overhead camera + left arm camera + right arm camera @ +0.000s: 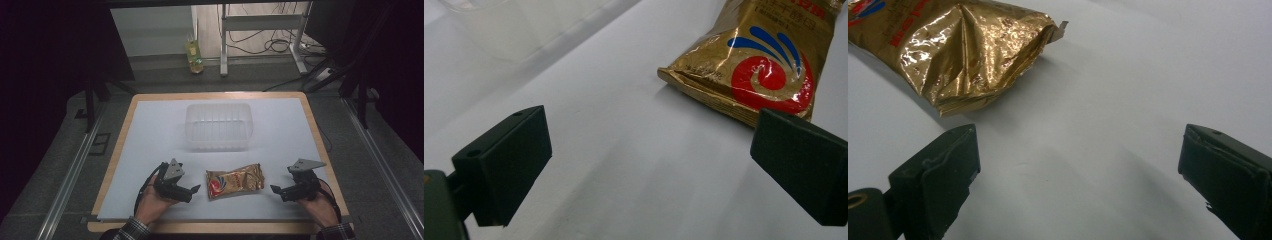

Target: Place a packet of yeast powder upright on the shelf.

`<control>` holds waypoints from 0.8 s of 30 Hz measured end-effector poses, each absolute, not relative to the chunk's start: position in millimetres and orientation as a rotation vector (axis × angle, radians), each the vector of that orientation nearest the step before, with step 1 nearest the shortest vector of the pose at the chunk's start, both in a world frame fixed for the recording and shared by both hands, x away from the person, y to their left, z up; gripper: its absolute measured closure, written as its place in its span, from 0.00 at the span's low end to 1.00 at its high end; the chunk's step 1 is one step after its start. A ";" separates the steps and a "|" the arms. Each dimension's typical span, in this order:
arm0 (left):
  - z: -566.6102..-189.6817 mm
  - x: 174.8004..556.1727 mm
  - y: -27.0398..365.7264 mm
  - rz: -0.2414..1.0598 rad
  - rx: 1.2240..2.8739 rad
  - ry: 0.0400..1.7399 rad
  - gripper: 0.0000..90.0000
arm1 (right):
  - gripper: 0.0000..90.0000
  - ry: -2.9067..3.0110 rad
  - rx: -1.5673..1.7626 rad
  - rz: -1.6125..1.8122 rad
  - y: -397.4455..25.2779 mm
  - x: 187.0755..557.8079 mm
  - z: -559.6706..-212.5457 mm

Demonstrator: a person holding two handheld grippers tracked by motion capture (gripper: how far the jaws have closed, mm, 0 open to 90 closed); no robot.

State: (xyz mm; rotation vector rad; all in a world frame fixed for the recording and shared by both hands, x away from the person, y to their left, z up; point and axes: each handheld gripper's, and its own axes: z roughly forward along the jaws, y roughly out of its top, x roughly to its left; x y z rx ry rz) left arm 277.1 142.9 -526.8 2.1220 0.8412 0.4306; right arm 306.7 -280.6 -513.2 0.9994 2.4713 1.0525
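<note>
- Your left claw (192, 190) rests low at the near left of the bench (125, 130), jaws spread wide and empty; its tips point right, toward the snack packet (234, 181).
- Your right claw (278, 190) sits at the near right, jaws likewise parted with nothing between them, tips pointing left at the same packet.
- The packet lies flat between the two claws, touching neither; its long axis runs left to right, slightly tilted, so each claw faces one sealed end. Your left claw looks marginally nearer.
- In the left gripper view the packet (759, 60) shows a red swirl under blue strokes on gold foil; the small print is too blurred to read.
- In the right gripper view its crinkled end (973, 55) carries no legible text.
- Farther off, at bench centre, stands a clear plastic tub (218, 126), well apart from the packet.
</note>
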 end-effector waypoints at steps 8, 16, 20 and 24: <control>-526.5 277.5 145.0 0.418 2.108 0.842 0.07 | 0.04 2.488 0.970 1.025 -274.9 304.7 -514.3; -526.4 277.3 145.1 0.428 2.110 0.836 0.09 | 0.04 2.486 0.972 1.037 -274.5 305.2 -514.0; -526.3 277.5 145.3 0.424 2.110 0.838 0.12 | 0.04 2.489 0.971 1.036 -274.0 305.3 -514.5; -525.3 277.3 144.0 0.409 2.108 0.827 0.17 | 0.04 2.486 0.973 1.039 -274.0 305.3 -514.3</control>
